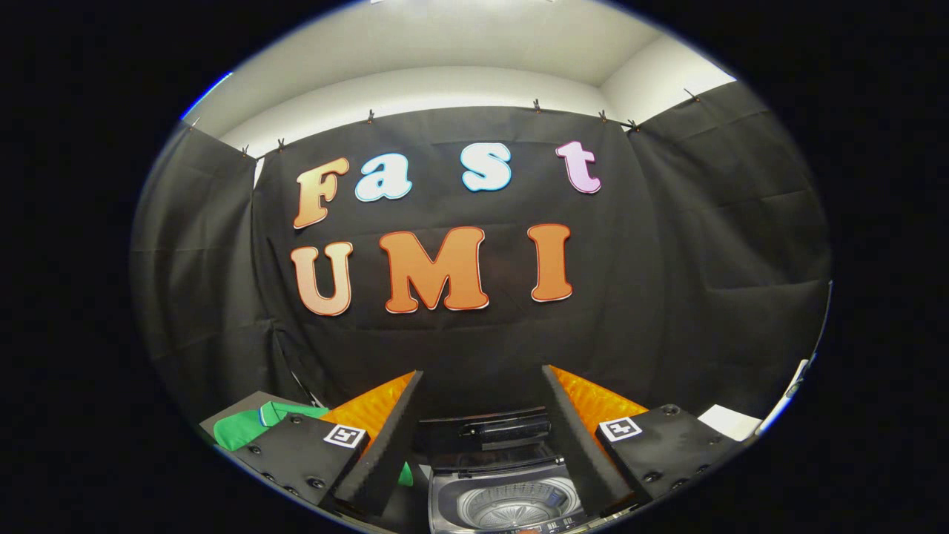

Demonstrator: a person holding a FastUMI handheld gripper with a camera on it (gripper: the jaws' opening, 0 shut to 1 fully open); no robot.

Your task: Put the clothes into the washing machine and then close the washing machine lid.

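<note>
Fingers [482,415] spread wide above the open washing machine [511,497]; green garment [248,426] alongside.

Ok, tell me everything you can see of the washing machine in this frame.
The washing machine is a small top-loader seen from above, between and just ahead of the open gripper fingers. Its lid is up, folded back toward the booth's wall, dark and glossy. The grey top frames a round metal drum with perforated walls and a ribbed base, with no clothes visible inside. Nothing touches it; the green garment lies to its left.
</note>
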